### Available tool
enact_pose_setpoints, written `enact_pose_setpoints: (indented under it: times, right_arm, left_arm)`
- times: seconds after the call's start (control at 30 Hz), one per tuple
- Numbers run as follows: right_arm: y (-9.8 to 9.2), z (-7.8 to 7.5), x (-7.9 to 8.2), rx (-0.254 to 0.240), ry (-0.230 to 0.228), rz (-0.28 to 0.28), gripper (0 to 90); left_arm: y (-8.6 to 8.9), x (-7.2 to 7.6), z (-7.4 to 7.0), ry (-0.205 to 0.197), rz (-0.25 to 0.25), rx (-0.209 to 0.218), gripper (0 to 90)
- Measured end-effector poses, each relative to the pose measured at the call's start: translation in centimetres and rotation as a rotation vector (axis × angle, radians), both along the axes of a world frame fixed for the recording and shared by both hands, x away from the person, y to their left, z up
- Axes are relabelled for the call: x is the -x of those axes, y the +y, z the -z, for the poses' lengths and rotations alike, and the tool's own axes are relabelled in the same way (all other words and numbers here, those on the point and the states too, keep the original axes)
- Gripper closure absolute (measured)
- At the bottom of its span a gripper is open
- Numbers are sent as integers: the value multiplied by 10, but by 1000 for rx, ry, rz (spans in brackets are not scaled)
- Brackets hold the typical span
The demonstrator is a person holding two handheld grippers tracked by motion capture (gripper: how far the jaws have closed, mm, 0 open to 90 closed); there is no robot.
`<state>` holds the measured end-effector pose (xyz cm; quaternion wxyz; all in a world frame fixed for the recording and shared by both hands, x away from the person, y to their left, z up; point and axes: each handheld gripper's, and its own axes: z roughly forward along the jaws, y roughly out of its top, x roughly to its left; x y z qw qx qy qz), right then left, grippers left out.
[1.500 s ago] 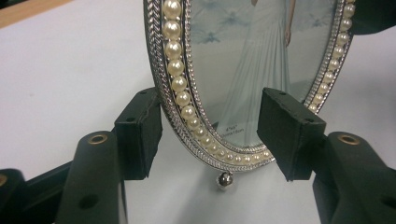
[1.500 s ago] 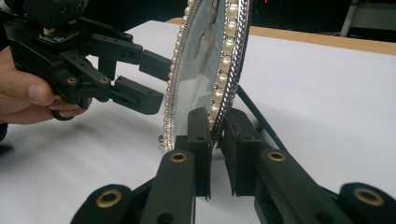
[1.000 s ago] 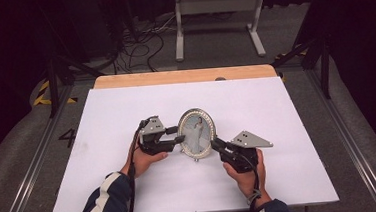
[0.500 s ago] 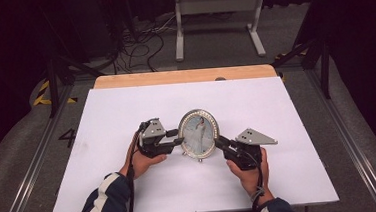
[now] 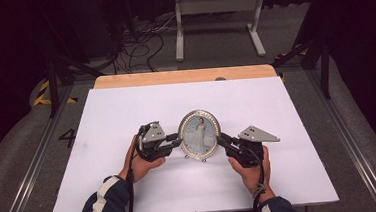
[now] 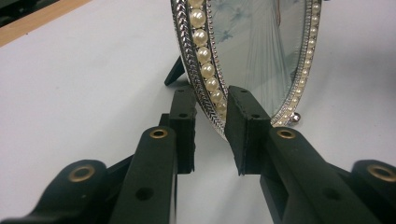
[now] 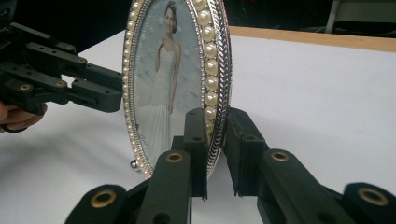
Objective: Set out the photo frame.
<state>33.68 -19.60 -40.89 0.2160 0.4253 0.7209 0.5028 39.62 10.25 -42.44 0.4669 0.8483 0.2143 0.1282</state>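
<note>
Oval picture frame (image 5: pixel 199 134) stands upright near the middle of the white table (image 5: pixel 286 109). Left gripper (image 5: pixel 174 141) at its left rim, jaws just been closing, rim between them, one pad touching. Right gripper (image 5: pixel 223 140) clamps the right rim.

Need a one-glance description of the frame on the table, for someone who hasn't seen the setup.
Start at the white table top with the wooden strip along its far edge. Near its middle stands an oval silver picture frame, upright, between the left claw and the right claw. A ring of pearl beads around a portrait in a white gown sets it apart.
</note>
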Motion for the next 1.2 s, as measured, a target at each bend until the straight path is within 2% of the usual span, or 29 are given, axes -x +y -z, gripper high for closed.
enact_pose_setpoints:
  times: [0.13, 0.3, 0.47, 0.57, 0.67, 0.87, 1.2]
  right_arm:
    - [0, 0, 0, 6, -5, 2, 792]
    - [0, 0, 1, 16, -9, 1, 806]
    - [-2, -2, 2, 21, -23, 5, 828]
    - [-3, -3, 3, 18, -24, 7, 849]
    - [0, -2, 3, 31, -21, -4, 860]
    - [2, 0, 2, 42, -13, -9, 852]
    - [-1, 0, -2, 39, -14, 2, 851]
  left_arm:
    - [-1, 1, 0, 1, -2, 0, 712]
    - [1, -2, -1, -11, -13, 60, 688]
    - [2, -4, -1, -9, -30, 84, 691]
    - [2, -6, 1, -10, -19, 91, 716]
    - [3, -7, 2, 7, -9, 105, 722]
    - [3, -8, 3, 23, 3, 88, 726]
    - [0, -3, 4, 21, 1, 74, 729]
